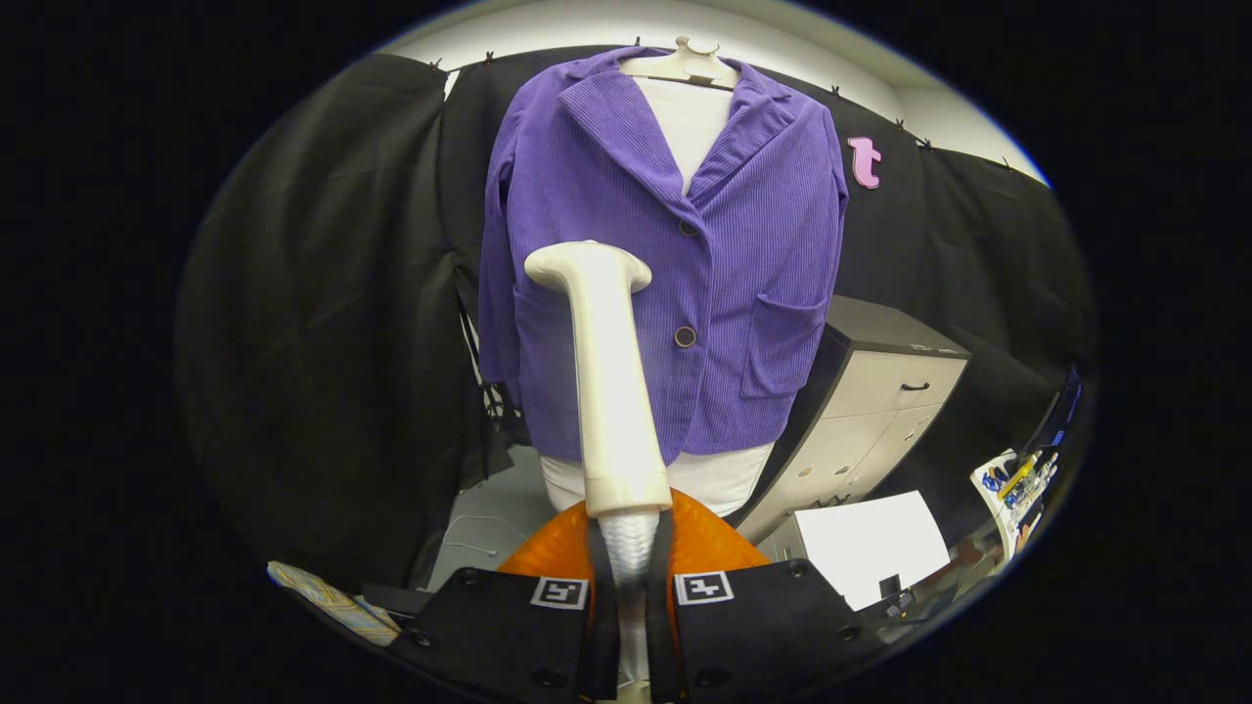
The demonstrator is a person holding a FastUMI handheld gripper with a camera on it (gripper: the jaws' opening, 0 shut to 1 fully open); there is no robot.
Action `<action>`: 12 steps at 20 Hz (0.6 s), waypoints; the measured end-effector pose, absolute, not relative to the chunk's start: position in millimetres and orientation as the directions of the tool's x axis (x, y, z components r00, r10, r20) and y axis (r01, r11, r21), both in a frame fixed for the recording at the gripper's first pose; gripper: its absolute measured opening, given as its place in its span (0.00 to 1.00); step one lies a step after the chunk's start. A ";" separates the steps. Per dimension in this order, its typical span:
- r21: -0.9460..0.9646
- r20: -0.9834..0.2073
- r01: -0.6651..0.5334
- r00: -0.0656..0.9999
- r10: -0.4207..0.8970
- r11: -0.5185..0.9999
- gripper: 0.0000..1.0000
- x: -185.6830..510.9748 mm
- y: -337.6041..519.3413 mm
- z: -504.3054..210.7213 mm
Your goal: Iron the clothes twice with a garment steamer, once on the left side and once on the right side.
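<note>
In the gripper view, we see our gripper (631,587) clenched on the cream-white plastic garment steamer (611,391), both black fingers (599,596) pressing its ribbed lower handle. The steamer rises upright ahead of the fingers, its head level with the left chest of the purple corduroy jacket (675,254). The jacket hangs on a white mannequin torso (690,117) beyond; whether the steamer head touches the fabric we cannot tell. A grey drawer cabinet (871,401) stands beside the jacket.
</note>
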State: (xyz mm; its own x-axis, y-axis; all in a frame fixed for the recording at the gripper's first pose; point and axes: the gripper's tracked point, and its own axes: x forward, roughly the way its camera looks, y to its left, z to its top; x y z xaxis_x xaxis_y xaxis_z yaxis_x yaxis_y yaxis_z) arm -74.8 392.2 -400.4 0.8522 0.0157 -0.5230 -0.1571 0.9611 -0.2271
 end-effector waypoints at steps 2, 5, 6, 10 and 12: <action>-0.222 -0.544 -0.162 0.839 0.016 0.961 0.19 -80.6 388.0 -410.4; -0.220 -0.572 -0.169 0.820 0.014 0.961 0.19 -85.8 382.1 -422.8; -0.220 -0.580 -0.170 0.815 0.012 0.961 0.19 -87.8 379.8 -427.0; -0.211 -0.615 -0.183 0.788 0.015 0.960 0.19 -95.9 373.2 -446.5; -0.210 -0.625 -0.193 0.780 0.020 0.959 0.19 -97.3 371.4 -453.5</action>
